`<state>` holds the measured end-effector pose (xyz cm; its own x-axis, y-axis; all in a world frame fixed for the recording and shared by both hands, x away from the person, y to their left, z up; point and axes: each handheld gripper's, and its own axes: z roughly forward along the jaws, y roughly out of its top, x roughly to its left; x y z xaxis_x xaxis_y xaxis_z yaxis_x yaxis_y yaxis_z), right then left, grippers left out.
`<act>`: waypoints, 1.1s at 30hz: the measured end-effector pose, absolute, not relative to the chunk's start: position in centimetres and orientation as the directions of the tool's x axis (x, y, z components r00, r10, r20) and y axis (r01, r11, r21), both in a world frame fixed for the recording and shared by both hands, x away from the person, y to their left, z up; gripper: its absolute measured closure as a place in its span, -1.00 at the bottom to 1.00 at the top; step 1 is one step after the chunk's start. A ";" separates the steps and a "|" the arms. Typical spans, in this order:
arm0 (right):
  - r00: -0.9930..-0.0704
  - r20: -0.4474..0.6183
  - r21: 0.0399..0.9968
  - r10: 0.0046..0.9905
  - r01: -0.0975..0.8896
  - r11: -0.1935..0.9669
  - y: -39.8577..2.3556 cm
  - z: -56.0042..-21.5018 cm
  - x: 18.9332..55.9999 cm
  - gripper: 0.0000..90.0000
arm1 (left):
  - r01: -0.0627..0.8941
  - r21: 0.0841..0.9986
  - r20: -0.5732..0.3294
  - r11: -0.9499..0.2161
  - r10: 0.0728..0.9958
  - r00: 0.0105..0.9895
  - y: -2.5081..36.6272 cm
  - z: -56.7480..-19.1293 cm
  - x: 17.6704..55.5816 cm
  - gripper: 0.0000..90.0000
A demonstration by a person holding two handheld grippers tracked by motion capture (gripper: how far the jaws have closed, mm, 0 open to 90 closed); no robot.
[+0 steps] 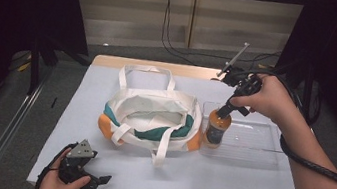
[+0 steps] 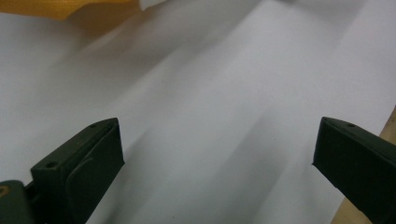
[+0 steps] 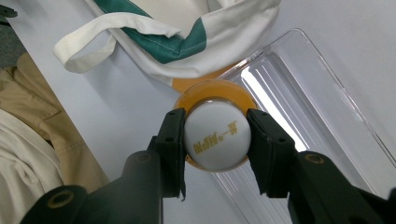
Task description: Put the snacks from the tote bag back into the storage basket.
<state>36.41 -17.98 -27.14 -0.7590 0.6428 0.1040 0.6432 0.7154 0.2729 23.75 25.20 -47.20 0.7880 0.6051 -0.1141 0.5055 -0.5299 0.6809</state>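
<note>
Orange bottle (image 1: pixel 215 128) stands upright at the left end of the clear plastic tray (image 1: pixel 255 143), close against the bag. Your right gripper (image 1: pixel 225 110) comes down on it from above, jaws clenched on the white cap (image 3: pixel 217 136). In the right gripper view both black pads press the cap's sides, gold lettering showing between them, with the orange shoulder of the bottle ringing the cap below.

The tray lies on the right half of the white table cover (image 1: pixel 243 186), long side running left to right. Apart from the bottle, its ribbed floor is bare.

Just left of the bottle sits the canvas tote bag (image 1: pixel 153 117): cream cloth, a teal band, orange corners, mouth open upward. One handle loops toward the far edge of the table; another strap trails toward you.

Your left gripper (image 1: pixel 86 175) rests low at the near left corner of the table, well apart from bag and bottle. Its jaws stand released, wide apart, nothing between them but white cover; an orange patch of the bag (image 2: pixel 70 9) shows at the top of the left gripper view.
</note>
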 end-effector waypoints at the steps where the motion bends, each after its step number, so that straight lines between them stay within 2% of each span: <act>1: -0.755 0.105 0.266 0.647 0.648 0.714 -17.9 -27.2 36.4 0.34 | 0.505 0.681 -0.113 -0.530 0.606 0.788 25.2 -47.2 23.7 -0.97; 22: -0.768 0.121 0.253 0.629 0.636 0.729 -17.7 -28.1 36.5 0.34 | 0.516 0.678 -0.122 -0.524 0.612 0.782 25.2 -47.1 23.7 -0.97; 33: -0.772 0.116 0.216 0.625 0.634 0.743 -17.5 -29.9 36.7 0.34 | 0.510 0.679 -0.117 -0.528 0.608 0.785 25.3 -47.2 23.8 -0.97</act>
<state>36.68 -17.46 -29.89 -0.7719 0.6250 0.1164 0.6339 0.7427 0.2158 23.78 25.30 -47.17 0.7854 0.6079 -0.1166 0.5095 -0.5280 0.6794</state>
